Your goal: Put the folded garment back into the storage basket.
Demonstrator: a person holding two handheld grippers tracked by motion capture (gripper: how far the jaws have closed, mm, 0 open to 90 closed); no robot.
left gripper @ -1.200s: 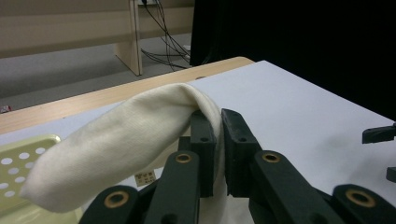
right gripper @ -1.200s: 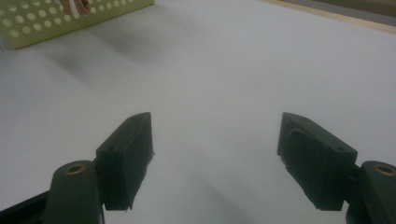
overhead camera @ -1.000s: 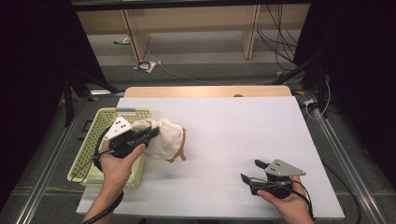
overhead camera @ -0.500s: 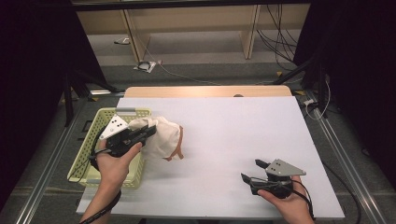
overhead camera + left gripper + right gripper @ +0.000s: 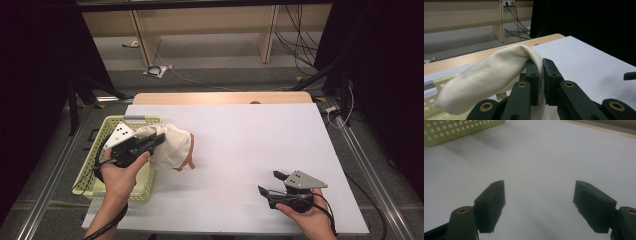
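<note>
A cream cloth garment [image 5: 172,145] with an orange-brown trim hangs half out of the pale green basket [image 5: 95,172] onto the white table. My left gripper [image 5: 159,139] is shut on a fold of the cream garment [image 5: 489,77], whose fabric is pinched between the two black jaws in the left gripper view. My right gripper [image 5: 270,182] rests low over the table's front right part, jaws spread wide with nothing between them. The right gripper's fingers [image 5: 490,205] frame bare white table, and the basket's perforated wall [image 5: 461,130] lies far ahead.
The white table top [image 5: 250,150] spreads between the two hands. A wooden strip [image 5: 220,97] edges its far side. Metal rails run along both sides of the table, and cables lie on the floor behind it.
</note>
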